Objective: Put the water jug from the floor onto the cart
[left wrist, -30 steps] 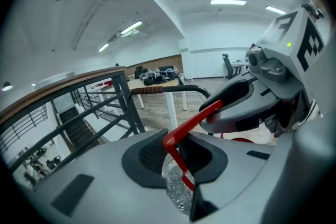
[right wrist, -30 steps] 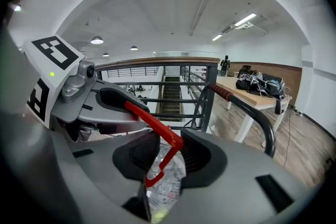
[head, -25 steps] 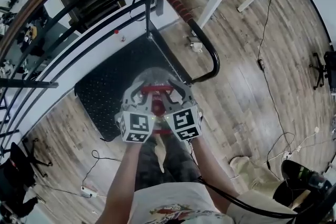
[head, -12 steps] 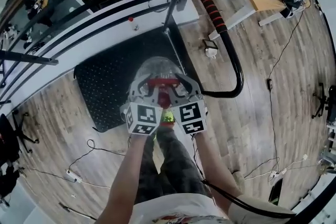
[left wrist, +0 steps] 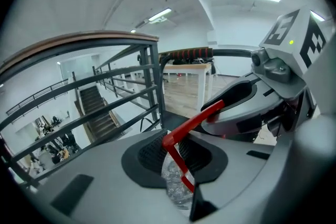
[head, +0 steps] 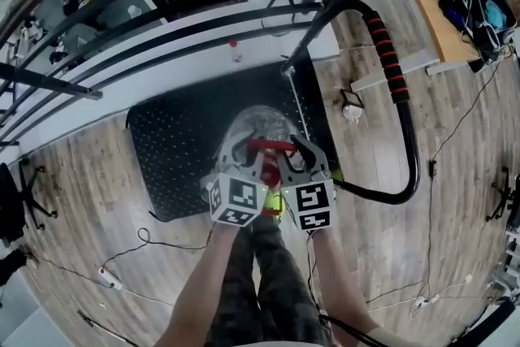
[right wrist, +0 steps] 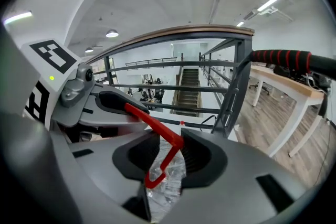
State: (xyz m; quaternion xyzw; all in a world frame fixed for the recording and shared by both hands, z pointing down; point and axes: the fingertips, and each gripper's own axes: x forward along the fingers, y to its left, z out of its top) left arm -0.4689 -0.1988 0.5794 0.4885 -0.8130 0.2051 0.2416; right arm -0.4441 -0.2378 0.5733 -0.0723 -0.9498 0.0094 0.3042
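Jug (head: 262, 124) lower over cart (head: 175, 150), handle (head: 272, 145) tight in left hand-held gripper (left wrist: 176, 157), right hand-held gripper (right wrist: 168, 157)

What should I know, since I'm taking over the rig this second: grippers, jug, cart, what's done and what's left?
Left gripper: jaws shut on the red handle.
Right gripper: jaws shut on the same handle.
Water jug: off the floor, hanging from both grippers over the cart deck. I cannot tell if it touches the deck.
Done: lifted and brought over.
Left: set it down, open both jaws, withdraw.
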